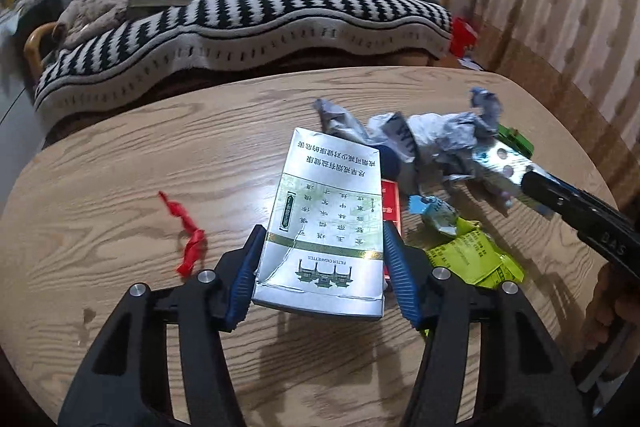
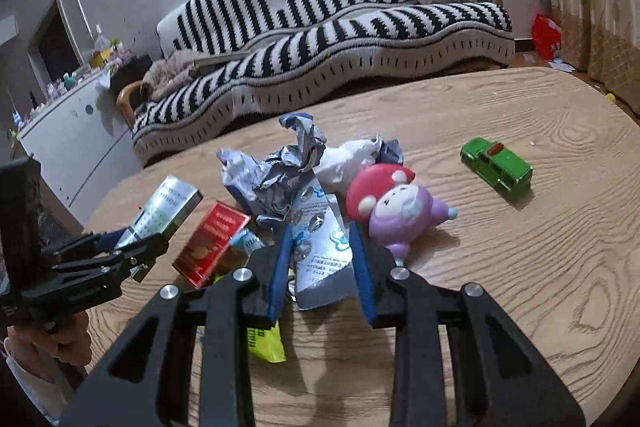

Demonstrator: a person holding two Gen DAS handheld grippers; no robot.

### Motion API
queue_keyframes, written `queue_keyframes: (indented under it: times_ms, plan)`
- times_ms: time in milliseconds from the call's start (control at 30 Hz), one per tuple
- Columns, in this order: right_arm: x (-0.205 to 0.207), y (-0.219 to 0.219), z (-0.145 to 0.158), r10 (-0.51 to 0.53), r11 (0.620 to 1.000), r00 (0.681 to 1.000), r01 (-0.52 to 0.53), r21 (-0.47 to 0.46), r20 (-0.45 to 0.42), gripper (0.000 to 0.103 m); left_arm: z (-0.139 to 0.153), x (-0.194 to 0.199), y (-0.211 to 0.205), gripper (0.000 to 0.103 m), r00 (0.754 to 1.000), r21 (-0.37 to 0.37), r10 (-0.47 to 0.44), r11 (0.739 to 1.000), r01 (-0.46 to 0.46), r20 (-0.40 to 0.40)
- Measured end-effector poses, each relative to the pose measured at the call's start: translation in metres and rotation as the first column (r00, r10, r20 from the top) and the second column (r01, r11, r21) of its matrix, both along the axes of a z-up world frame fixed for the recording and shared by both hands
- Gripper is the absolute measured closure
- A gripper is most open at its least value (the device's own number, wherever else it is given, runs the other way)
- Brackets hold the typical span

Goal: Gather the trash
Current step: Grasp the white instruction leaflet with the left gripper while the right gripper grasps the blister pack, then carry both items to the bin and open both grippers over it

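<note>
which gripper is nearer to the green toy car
Right. The right gripper, shut on a crumpled silver wrapper, sits just short of the green toy car. The left gripper, gripping the cigarette box, is farther, across the trash pile.

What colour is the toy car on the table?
Green, with a small red patch on its roof. The toy car shows best in the right wrist view.

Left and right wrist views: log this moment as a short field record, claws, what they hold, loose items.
left claw: shut on silver cigarette box
right claw: shut on foil wrapper
trash on table: crumpled paper, red box, yellow-green wrapper, red scrap
toys: mushroom-cap doll, green car
</note>
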State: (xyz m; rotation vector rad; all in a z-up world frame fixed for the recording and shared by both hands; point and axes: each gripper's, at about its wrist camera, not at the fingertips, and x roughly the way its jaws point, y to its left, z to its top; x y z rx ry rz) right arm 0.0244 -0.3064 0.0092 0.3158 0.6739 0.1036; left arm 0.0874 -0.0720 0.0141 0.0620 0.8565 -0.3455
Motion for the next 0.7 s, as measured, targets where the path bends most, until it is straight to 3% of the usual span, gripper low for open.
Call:
queue_keyframes:
  times_ms: [33, 67, 100, 700]
  plan:
    - [-0.001, -0.001, 0.001, -0.003, 1.0, 1.0, 0.003, 0.008, 0.003, 0.074, 0.001, -0.001, 0.001, 0.046, 1.0, -0.002, 0.004, 1.0, -0.004, -0.001]
    - [-0.002, -0.002, 0.002, -0.002, 1.0, 1.0, 0.002, 0.02, 0.005, 0.096, 0.002, -0.002, 0.002, 0.046, 1.0, -0.001, 0.006, 1.0, -0.006, 0.0]
    - [-0.003, -0.005, 0.003, -0.007, 0.999, 1.0, 0.007, 0.035, 0.003, 0.098, 0.004, -0.003, 0.003, 0.046, 1.0, 0.005, 0.009, 1.0, -0.009, 0.002]
    - [-0.035, -0.006, 0.026, -0.042, 0.998, 0.998, 0.039, 0.057, 0.037, 0.098, 0.031, -0.037, 0.004, 0.046, 0.999, 0.005, 0.039, 0.999, -0.039, 0.024]
